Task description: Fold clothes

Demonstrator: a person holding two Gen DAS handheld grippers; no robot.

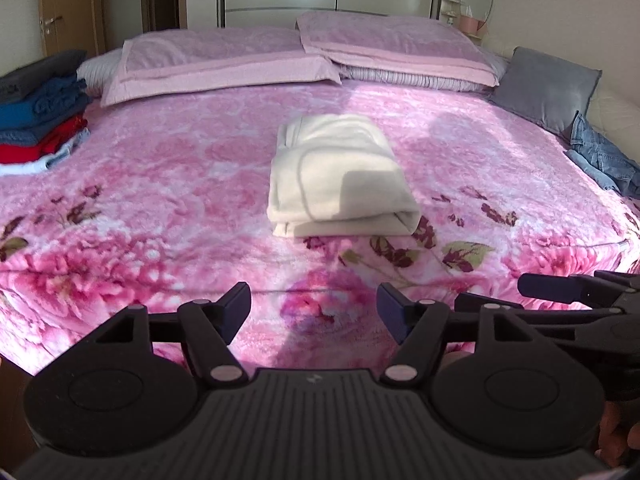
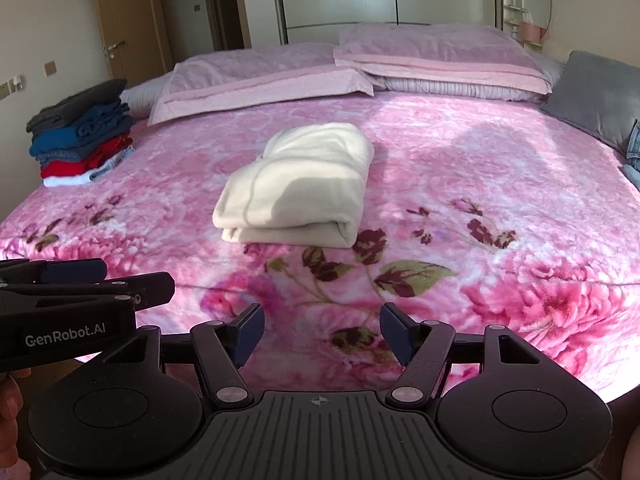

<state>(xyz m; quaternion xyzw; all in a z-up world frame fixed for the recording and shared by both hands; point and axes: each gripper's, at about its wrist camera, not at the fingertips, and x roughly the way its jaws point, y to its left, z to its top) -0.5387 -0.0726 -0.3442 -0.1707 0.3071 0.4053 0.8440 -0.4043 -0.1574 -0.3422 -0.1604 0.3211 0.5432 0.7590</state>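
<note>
Left wrist view: left tongs (image 1: 314, 312) wide, empty; right tongs (image 2: 322, 334) wide, empty; folded cream garment (image 1: 334, 178) on bed (image 1: 160, 184).

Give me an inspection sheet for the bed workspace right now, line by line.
Surface: pink floral blanket on the bed, sunlit.
Job's things: cream garment folded, mid-bed; folded stack at the left edge; denim piece unfolded at the right edge.
Clutter: grey cushion, two pink pillows.
Grippers: left tool and right tool open, empty, at the near edge.
Cables: nothing seen.
Surroundings: door, round mirror.
</note>
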